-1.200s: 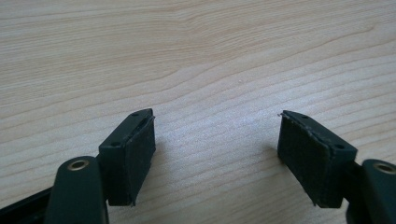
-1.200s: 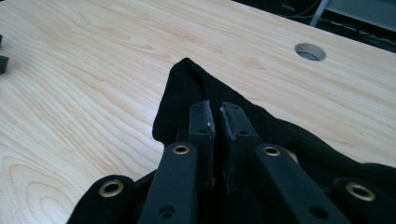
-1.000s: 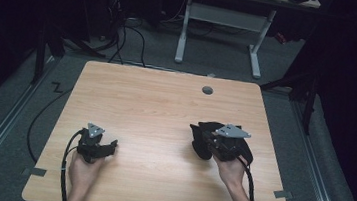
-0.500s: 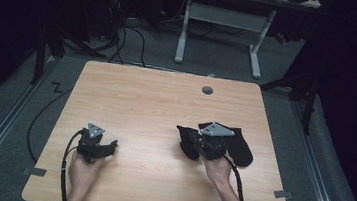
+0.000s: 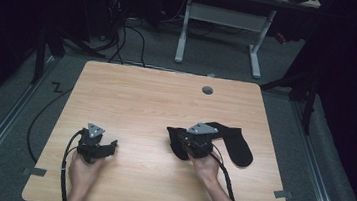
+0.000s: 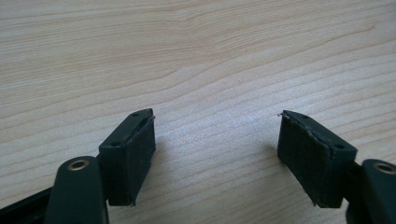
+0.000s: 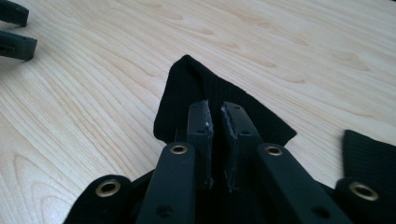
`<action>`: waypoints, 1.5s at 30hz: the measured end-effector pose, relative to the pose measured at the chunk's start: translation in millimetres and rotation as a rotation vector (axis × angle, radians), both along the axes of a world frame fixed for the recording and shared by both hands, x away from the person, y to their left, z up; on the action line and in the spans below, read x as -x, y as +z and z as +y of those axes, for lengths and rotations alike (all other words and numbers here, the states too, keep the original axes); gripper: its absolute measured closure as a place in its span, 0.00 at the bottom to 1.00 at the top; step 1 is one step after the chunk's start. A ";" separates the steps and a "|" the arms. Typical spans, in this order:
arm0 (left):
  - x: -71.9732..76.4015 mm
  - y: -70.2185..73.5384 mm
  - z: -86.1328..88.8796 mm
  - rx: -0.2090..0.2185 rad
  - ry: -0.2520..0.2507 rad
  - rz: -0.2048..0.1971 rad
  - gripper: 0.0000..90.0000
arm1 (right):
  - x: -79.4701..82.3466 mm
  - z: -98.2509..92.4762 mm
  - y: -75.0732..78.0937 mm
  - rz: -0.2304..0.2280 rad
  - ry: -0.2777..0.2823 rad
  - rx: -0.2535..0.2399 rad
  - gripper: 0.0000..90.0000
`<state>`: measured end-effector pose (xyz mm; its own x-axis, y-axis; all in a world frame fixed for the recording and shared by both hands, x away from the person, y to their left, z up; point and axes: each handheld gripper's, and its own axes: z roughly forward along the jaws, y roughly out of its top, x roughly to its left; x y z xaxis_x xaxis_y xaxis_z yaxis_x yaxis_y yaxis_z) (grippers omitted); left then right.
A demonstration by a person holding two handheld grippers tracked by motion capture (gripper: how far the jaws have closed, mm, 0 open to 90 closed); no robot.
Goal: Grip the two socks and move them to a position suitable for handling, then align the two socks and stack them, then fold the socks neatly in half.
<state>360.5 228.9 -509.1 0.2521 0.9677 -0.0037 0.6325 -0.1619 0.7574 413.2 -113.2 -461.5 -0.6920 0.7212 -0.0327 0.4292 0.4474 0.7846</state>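
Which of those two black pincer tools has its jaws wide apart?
The left gripper, over bare table: its pads stand far apart with nothing between. The right gripper is nearly closed, pinching a black sock.

In the high view, the right gripper [image 5: 193,141] covers the middle of the black sock [image 5: 234,145], so the part of the sock under it is hidden. In the right gripper view, the jaws stand nearly together, and perhaps a fold of cloth is between them; this is hard to tell. At 4 o'clock a second piece of the sock [image 7: 371,156] is cut by the edge. At 10 o'clock the left gripper [image 7: 16,30] is cut off too.
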 end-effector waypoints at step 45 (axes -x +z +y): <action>-8.9 14.1 -80.9 0.055 -0.171 0.007 0.30 | 16.8 -53.0 -17.4 0.035 0.028 -0.006 0.77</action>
<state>369.5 148.1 -494.9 0.4130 0.9089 -0.0578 0.6042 -0.2260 0.7641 396.5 -166.2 -479.0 -0.7122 0.7019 -0.0039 0.4437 0.4546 0.7723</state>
